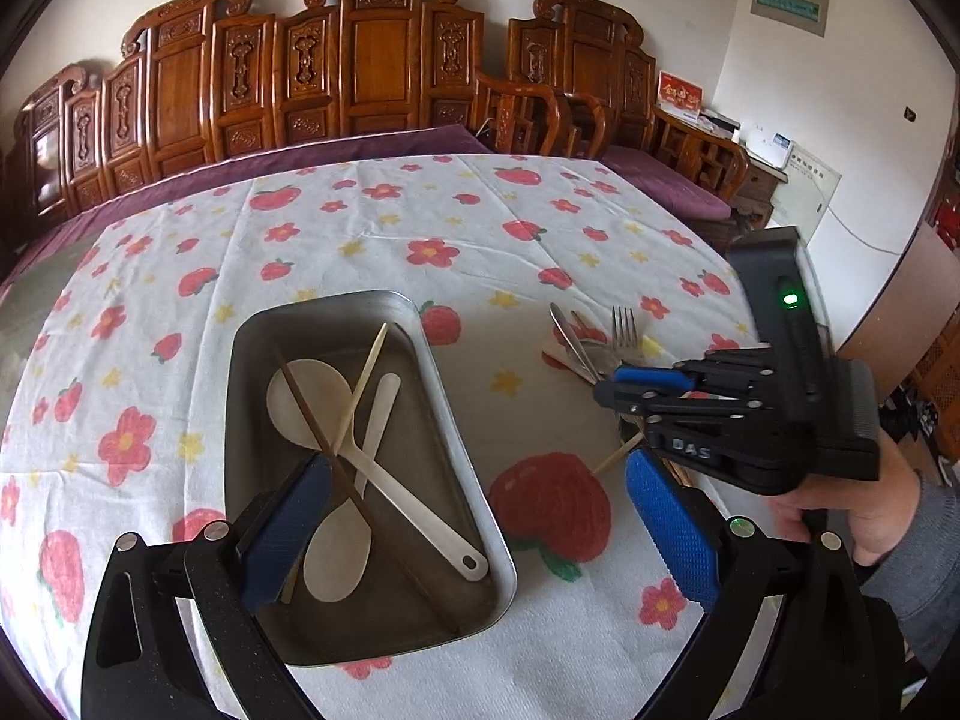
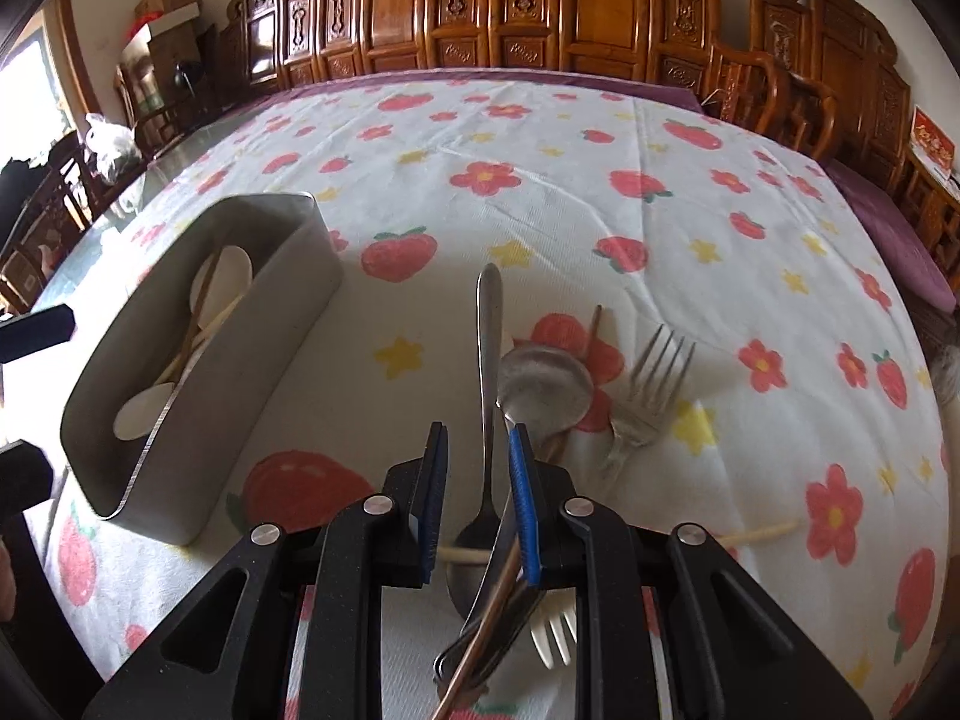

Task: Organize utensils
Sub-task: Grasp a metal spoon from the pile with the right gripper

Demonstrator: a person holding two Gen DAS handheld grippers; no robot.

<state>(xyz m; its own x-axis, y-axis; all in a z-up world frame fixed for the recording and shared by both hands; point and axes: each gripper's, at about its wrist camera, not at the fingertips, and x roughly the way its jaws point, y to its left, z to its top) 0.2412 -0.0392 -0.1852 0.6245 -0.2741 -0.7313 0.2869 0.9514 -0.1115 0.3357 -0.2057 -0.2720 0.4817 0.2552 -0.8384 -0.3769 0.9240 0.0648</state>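
A metal tray [image 1: 447, 402] holds two white spoons [image 1: 309, 396] and crossed chopsticks [image 1: 360, 384]. My left gripper [image 1: 480, 531] hangs open and wide over the tray's near end, with nothing between its pads. To the right lies a pile of utensils: a metal spoon [image 2: 487, 360], a second metal spoon [image 2: 543, 384], a metal fork [image 2: 651, 384], a white plastic fork [image 2: 552, 630] and chopsticks [image 2: 756, 534]. My right gripper [image 2: 480, 504] is low over the pile. Its jaws stand narrowly apart, astride the first spoon's handle without pressing on it.
A flower-and-strawberry cloth [image 1: 420, 228] covers the table. A carved wooden bench [image 1: 372, 60] with a purple cushion runs along the far side. A person's hand [image 1: 840, 510] holds the right gripper. The tray's wall [image 2: 240, 372] stands left of the pile.
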